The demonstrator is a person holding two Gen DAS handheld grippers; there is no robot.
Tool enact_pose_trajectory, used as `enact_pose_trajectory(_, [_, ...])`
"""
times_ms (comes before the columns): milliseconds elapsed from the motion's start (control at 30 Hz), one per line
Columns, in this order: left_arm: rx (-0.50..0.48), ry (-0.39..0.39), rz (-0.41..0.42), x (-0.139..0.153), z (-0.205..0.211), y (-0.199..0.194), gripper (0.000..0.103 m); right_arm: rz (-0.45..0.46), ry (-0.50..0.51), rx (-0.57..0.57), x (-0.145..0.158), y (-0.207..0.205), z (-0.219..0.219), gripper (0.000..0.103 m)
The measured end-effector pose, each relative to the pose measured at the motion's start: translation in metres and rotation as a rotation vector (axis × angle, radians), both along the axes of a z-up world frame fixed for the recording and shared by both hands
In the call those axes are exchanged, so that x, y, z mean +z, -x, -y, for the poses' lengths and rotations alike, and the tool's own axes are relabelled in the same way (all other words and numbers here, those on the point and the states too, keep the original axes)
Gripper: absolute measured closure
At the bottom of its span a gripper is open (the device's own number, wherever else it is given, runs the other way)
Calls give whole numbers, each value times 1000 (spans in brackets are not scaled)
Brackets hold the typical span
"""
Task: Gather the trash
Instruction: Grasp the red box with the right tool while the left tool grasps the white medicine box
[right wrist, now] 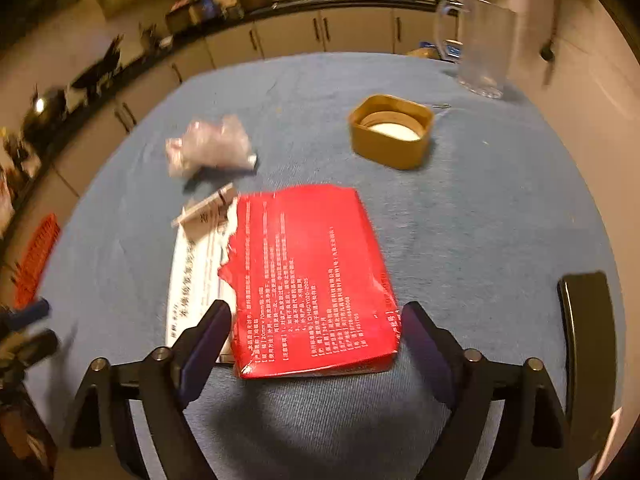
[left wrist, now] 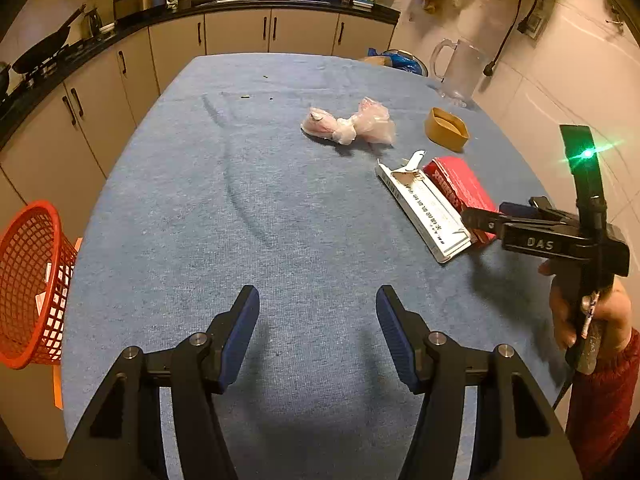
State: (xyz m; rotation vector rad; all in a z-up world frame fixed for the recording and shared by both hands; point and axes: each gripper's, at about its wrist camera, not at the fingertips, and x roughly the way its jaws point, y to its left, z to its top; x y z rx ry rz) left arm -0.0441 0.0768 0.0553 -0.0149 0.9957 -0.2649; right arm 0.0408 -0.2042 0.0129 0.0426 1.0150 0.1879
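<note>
A red packet [right wrist: 312, 280] lies on the blue tablecloth, partly over a torn white box [right wrist: 196, 272]; both show in the left wrist view, the red packet [left wrist: 460, 188] and the white box [left wrist: 424, 208]. My right gripper [right wrist: 316, 332] is open, its fingers at either side of the red packet's near end; it also shows in the left wrist view [left wrist: 480, 218]. A crumpled pink plastic bag [left wrist: 348, 122] and a tan lid [left wrist: 446, 128] lie farther back. My left gripper [left wrist: 318, 308] is open and empty over bare cloth. A red mesh basket [left wrist: 32, 284] stands off the table's left edge.
A clear glass pitcher [left wrist: 460, 68] stands at the table's far right corner. Kitchen cabinets and a cluttered dark counter [left wrist: 240, 4] run along the back and left. A white tiled wall is on the right. A dark chair back [right wrist: 588, 332] is at the right edge.
</note>
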Motion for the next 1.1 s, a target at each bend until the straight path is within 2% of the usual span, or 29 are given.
enact_pose_trajectory(200, [-2,1,-21,-3,6,-11,43,-10,-1,-53,0,-2,14,15])
enact_pose_trajectory(433, [-57,52,-75,2,46,-41,38,-12,42,-127,0,5,36,14])
enact_pose_trajectory(533, [-53,76,-117,-1,65,-56,38,-23,3,-140,-9,7,45,17])
enact_pose_trajectory(733, [-28,103,-170,-4,93,-78,37,37,-87,-191,7,32,73,18])
enact_pose_trajectory(967, [36,40,-206,-22,126,-99,34,137,-146,-257,33,68,98,18])
enact_pose_trajectory(1100, [47,-6,-226,-36,141,-105,34,155,-181,-292,37,76,111,18])
